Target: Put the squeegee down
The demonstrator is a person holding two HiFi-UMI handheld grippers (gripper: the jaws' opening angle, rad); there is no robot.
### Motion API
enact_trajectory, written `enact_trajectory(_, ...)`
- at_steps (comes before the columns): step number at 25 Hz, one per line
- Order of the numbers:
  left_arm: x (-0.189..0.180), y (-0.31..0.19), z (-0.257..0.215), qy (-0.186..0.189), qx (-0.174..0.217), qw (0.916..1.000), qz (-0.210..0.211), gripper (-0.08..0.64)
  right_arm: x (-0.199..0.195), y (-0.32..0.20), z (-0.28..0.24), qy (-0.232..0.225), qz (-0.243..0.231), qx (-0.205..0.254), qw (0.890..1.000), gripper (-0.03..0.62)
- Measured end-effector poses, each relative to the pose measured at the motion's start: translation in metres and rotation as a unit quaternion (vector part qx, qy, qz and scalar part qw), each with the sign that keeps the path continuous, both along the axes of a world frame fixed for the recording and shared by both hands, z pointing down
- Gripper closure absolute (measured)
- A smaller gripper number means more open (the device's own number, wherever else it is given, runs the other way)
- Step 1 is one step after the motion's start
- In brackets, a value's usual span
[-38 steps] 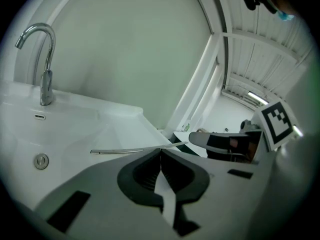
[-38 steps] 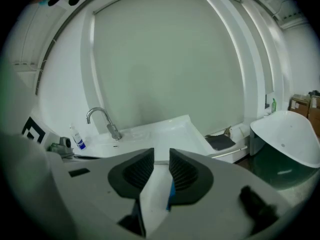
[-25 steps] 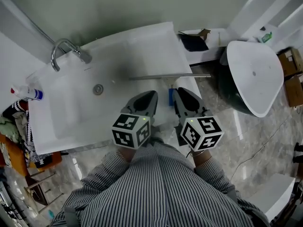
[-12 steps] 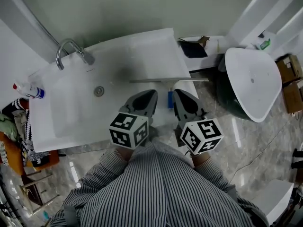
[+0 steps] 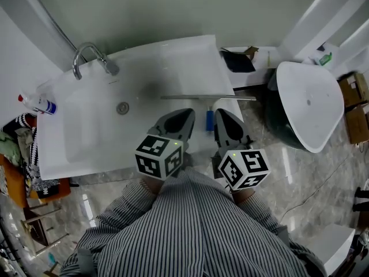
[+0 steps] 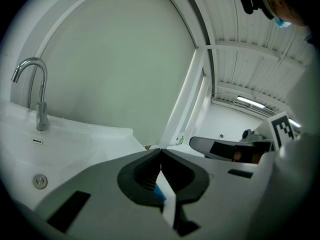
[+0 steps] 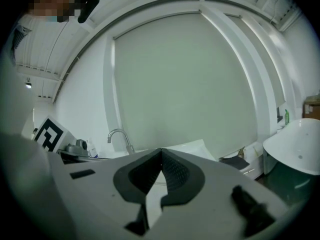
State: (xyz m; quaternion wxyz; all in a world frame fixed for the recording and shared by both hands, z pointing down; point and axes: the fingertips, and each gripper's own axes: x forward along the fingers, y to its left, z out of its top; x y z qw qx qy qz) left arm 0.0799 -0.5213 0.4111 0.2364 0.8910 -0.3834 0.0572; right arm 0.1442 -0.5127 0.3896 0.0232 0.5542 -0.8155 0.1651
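Note:
The squeegee [image 5: 207, 97] lies on the white counter at the right end of the sink, its long metal blade across and its blue handle [image 5: 210, 120] pointing toward me. My left gripper [image 5: 186, 114] sits just left of the handle and my right gripper [image 5: 221, 113] just right of it, neither touching it. In the left gripper view the left gripper [image 6: 160, 152] is shut on nothing, with a bit of the blue handle [image 6: 160, 192] showing below through the gap. The right gripper [image 7: 161, 152] is shut and empty too.
The white sink basin [image 5: 86, 131] has a chrome faucet [image 5: 92, 56] at its back left and a spray bottle [image 5: 37, 104] on its left rim. A large white bowl-shaped basin [image 5: 305, 103] stands on the floor at the right, with cardboard boxes [image 5: 354, 91] beyond it.
The right gripper has drawn back a little from the squeegee toward me. The squeegee stays flat on the counter and the left gripper has hardly moved.

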Motion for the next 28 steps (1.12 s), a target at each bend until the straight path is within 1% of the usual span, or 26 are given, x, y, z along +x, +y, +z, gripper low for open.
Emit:
enact_trajectory(3,0.002,0.001,0.002,0.0,-0.003,1.0,0.004,0.548,0.002,0.001,0.0,0.003,0.009,0.005,1.0,0.577)
enact_trajectory(7,0.003,0.003,0.003,-0.001,-0.003,1.0,0.007,0.548,0.0,0.001,0.0,0.008,0.006,0.004,1.0,0.577)
enact_trajectory(15,-0.007,0.002,0.002,0.001,0.003,1.0,-0.008,0.548,-0.004,0.003,-0.002,0.025,-0.001,0.012,1.0,0.577)
enact_trajectory(20,-0.002,0.006,0.003,-0.002,0.003,1.0,0.0,0.548,-0.008,0.004,0.001,0.026,-0.007,0.006,1.0,0.577)
enact_trajectory(25,0.002,0.011,0.006,-0.002,-0.004,0.9999,0.014,0.548,-0.006,0.006,-0.001,0.031,0.005,0.013,0.999,0.577)
enact_trajectory(28,0.001,0.013,0.009,0.0,-0.012,0.9998,0.015,0.548,-0.006,0.008,0.001,0.033,0.006,0.008,0.999,0.577)
